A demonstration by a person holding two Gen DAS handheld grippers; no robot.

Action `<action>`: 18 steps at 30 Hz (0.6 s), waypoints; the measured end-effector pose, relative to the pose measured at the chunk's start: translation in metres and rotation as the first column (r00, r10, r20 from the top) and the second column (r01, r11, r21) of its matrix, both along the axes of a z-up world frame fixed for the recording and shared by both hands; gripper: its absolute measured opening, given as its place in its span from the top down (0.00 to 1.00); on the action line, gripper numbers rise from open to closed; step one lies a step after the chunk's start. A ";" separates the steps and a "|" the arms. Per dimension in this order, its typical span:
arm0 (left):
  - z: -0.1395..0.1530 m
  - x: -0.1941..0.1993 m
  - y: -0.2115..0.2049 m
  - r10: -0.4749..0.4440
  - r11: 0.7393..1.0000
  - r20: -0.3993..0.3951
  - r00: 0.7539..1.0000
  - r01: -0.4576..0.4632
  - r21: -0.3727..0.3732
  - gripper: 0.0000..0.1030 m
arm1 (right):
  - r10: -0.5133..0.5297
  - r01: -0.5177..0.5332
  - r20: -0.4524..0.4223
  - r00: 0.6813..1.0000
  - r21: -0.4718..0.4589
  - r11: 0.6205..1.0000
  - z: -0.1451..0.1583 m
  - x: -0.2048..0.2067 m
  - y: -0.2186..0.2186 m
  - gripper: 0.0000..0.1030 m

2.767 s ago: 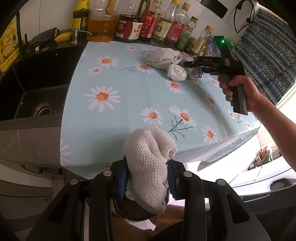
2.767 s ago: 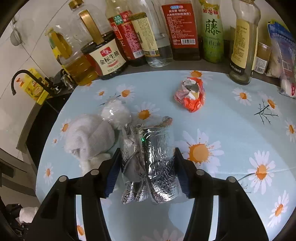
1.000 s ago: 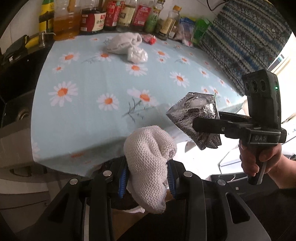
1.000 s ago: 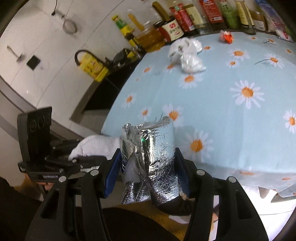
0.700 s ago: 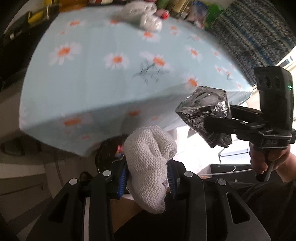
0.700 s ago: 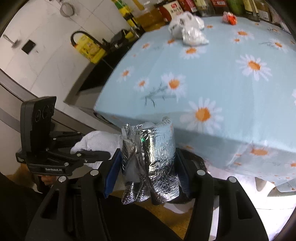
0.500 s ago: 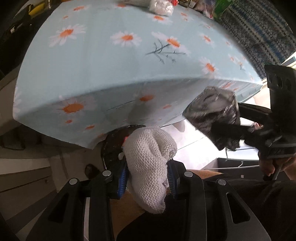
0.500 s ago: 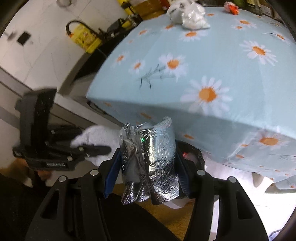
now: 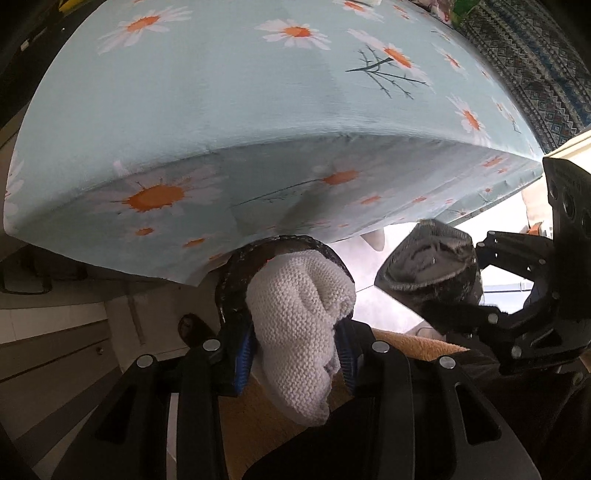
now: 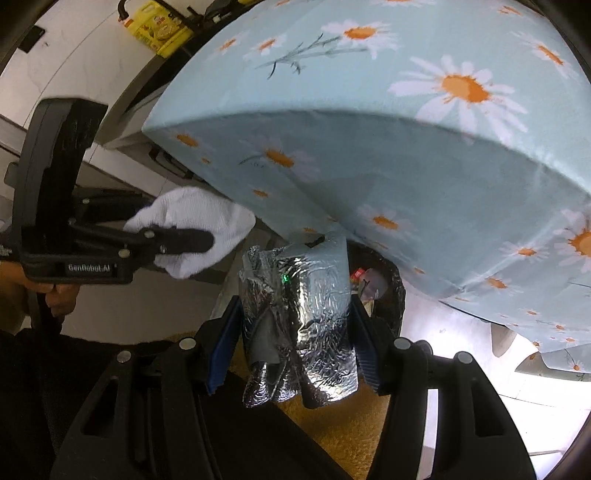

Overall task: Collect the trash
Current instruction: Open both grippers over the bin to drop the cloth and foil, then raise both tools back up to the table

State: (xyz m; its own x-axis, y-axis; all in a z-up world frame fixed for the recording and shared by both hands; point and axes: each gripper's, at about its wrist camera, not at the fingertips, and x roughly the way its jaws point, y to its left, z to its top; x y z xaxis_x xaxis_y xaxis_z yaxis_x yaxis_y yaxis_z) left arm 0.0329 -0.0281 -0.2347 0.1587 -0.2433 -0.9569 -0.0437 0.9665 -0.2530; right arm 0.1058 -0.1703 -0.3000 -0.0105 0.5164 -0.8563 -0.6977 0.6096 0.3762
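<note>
My left gripper (image 9: 295,354) is shut on a crumpled white knitted cloth (image 9: 299,325), held below the table edge just in front of a black-lined trash bin (image 9: 236,280). My right gripper (image 10: 295,343) is shut on a crumpled silver foil wrapper (image 10: 299,314), held above the same bin (image 10: 391,291), which holds some trash. The left gripper and its cloth (image 10: 192,229) show at the left of the right wrist view. The right gripper and its foil (image 9: 432,269) show at the right of the left wrist view.
The table with a light blue daisy tablecloth (image 9: 258,110) overhangs the bin. A yellow bottle (image 10: 162,33) stands on the counter beside the table. A patterned blue fabric (image 9: 535,66) lies at the far right. A tan mat (image 10: 332,439) covers the floor below.
Both grippers have dropped from above the table to below its front edge, carrying the cloth and the foil toward the bin, which has come into view.
</note>
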 end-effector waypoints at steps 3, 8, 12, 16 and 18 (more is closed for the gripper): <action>-0.002 0.004 0.003 0.012 1.000 -0.011 1.000 -0.012 0.003 0.41 | -0.012 0.012 -0.006 1.000 0.003 1.000 -0.001 0.003 -0.003 0.33; -0.001 0.003 0.006 0.034 0.999 -0.013 0.999 -0.034 0.000 0.31 | -0.042 0.043 -0.029 0.999 0.021 0.999 0.000 0.008 -0.005 0.31; -0.002 0.001 0.009 0.043 0.999 -0.024 0.999 -0.043 -0.004 0.31 | -0.058 0.059 -0.049 0.997 0.030 0.998 -0.003 0.007 -0.007 0.31; 0.002 0.003 0.005 0.039 0.999 -0.009 0.999 -0.039 -0.005 0.31 | -0.067 0.069 -0.036 0.997 0.053 0.996 0.004 0.002 -0.009 0.31; 0.005 0.003 0.004 0.037 0.999 -0.001 0.999 -0.037 -0.001 0.31 | -0.072 0.074 -0.026 0.997 0.064 0.995 0.008 0.002 -0.011 0.31</action>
State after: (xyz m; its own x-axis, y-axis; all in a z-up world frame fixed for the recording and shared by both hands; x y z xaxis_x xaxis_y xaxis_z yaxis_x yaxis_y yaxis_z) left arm 0.0354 -0.0242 -0.2297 0.1672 -0.2379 -0.9568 -0.0799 0.9640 -0.2536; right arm 0.1080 -0.1810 -0.2918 0.0093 0.5711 -0.8208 -0.6426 0.6323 0.4327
